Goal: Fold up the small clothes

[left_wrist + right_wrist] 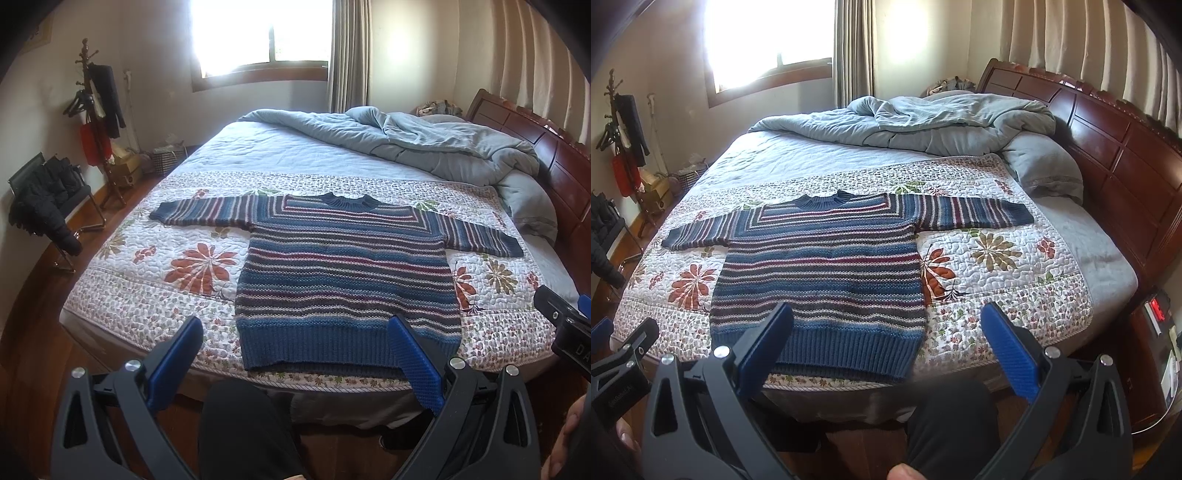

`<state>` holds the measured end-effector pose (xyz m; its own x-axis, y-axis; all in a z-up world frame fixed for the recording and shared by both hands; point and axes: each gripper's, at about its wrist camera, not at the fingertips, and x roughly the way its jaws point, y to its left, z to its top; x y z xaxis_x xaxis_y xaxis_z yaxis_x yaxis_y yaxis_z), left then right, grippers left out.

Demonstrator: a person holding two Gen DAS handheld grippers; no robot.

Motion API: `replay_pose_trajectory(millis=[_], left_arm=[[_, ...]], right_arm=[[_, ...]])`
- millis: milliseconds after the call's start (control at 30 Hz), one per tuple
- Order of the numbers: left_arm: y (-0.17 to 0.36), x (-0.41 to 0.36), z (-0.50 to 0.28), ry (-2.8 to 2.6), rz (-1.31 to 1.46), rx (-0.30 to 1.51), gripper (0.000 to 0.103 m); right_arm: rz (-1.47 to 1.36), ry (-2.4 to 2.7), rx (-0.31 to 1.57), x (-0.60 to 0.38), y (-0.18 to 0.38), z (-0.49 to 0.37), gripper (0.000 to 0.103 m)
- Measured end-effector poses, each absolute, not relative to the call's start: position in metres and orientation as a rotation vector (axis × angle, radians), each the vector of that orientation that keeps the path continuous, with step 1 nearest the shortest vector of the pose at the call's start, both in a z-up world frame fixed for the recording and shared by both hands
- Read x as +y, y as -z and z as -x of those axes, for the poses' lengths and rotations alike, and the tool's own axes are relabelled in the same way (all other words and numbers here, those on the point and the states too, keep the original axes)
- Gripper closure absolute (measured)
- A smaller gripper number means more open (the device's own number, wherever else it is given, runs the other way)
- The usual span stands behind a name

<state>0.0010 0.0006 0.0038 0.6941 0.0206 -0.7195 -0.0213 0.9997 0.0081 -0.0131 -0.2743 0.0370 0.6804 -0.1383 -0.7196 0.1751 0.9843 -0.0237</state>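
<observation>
Left wrist view: sweater [343, 277] flat on quilt [155, 295], sleeves out, hem at near bed edge. Left gripper [295, 347] spread wide, empty, above the hem; its right finger covers part of the hem. Chair [48, 199] and rack [96, 122] at left; right gripper cut off at right edge.

Right wrist view: right gripper [886, 332] also spread, empty. Only here: red display [1156, 309] beside headboard [1108, 147]. Duvet [923, 125] bunched behind.
</observation>
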Motion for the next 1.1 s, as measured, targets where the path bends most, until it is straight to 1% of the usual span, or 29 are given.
replay_pose_trajectory(millis=[1100], left_arm=[[0.0003, -0.0057, -0.0031, -0.020, -0.001, 0.808, 0.004]], right_arm=[[-0.050, 0.183, 0.816, -0.2754, -0.0298, 0.0108, 0.002]])
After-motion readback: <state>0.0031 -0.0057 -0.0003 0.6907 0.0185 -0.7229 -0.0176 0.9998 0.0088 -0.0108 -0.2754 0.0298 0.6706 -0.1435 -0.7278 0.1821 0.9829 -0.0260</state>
